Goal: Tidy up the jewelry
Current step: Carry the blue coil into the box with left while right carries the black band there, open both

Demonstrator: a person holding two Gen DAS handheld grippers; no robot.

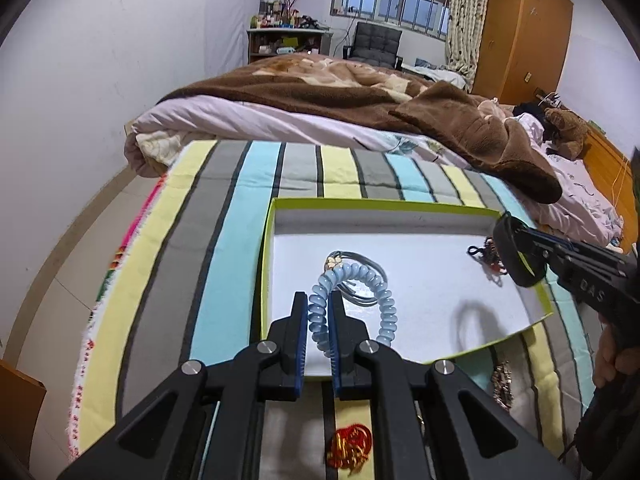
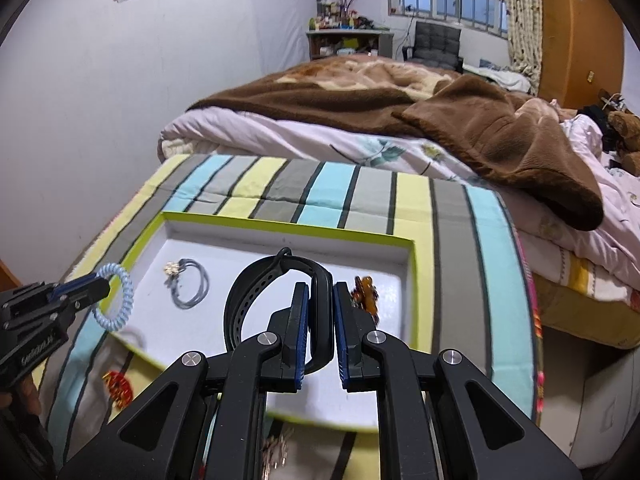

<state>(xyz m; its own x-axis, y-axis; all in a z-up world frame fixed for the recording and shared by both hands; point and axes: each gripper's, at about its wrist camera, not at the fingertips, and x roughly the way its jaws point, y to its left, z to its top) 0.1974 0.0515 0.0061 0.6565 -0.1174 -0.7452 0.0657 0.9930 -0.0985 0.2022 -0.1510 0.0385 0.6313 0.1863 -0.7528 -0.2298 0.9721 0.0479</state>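
Two grippers: both are raised over a shallow box with a green rim (image 1: 267, 264) lying on a striped bedcover (image 1: 224, 216).
Left gripper (image 1: 320, 300): clamped on a pale blue spiral hair tie (image 1: 352, 276), whose loop arches up out of the fingers and hangs down on the right side, above the box's white floor.
Right gripper (image 2: 321, 292): closed on a black perforated band (image 2: 256, 284), which curls to the left of the fingers over the box; in the left view it sits at the box's right edge.
Inside the box: a grey hair tie with a small flower charm (image 2: 188, 284) lies on the floor toward the left; a dark amber-and-red piece (image 2: 366, 294) lies toward the right, just beside the right gripper's fingers, its kind too blurred to tell.
Outside the box: a red and gold ornament (image 1: 350, 446) lies on the bedcover in front of the box, and a metallic chain-like piece (image 1: 503, 384) lies nearby, partly hidden by the left gripper.
Behind: a brown blanket (image 1: 320, 96) over a pale quilt.
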